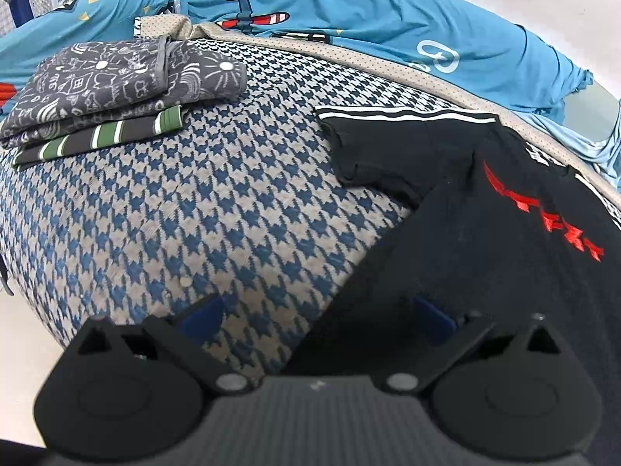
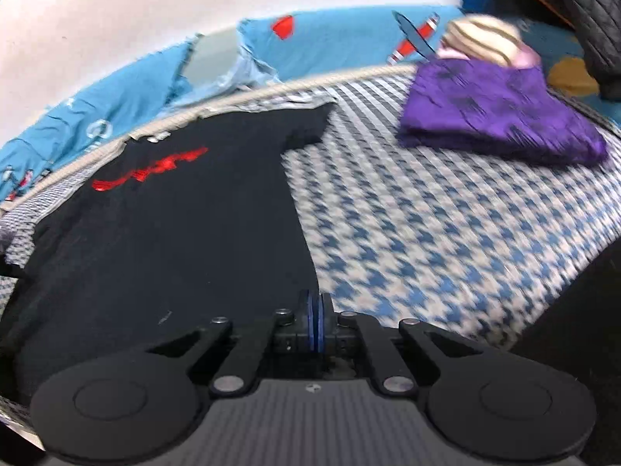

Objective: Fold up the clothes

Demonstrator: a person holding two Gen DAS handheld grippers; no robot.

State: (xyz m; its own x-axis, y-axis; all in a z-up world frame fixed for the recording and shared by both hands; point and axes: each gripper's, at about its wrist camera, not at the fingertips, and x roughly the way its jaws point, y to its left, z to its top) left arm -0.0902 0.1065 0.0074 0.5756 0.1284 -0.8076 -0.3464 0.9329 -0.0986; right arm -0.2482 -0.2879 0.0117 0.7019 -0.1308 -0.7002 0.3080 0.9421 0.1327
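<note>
Black T-shirt flat on houndstooth blanket

Seen from the left fingers, the T-shirt lies spread on the mat ahead and to the right, one finger over its near edge. A stack of folded clothes sits far ahead on the left. From the right fingers, the shirt spreads ahead and left, and another folded pile lies ahead on the right. A sheet lies behind the mat.
</note>
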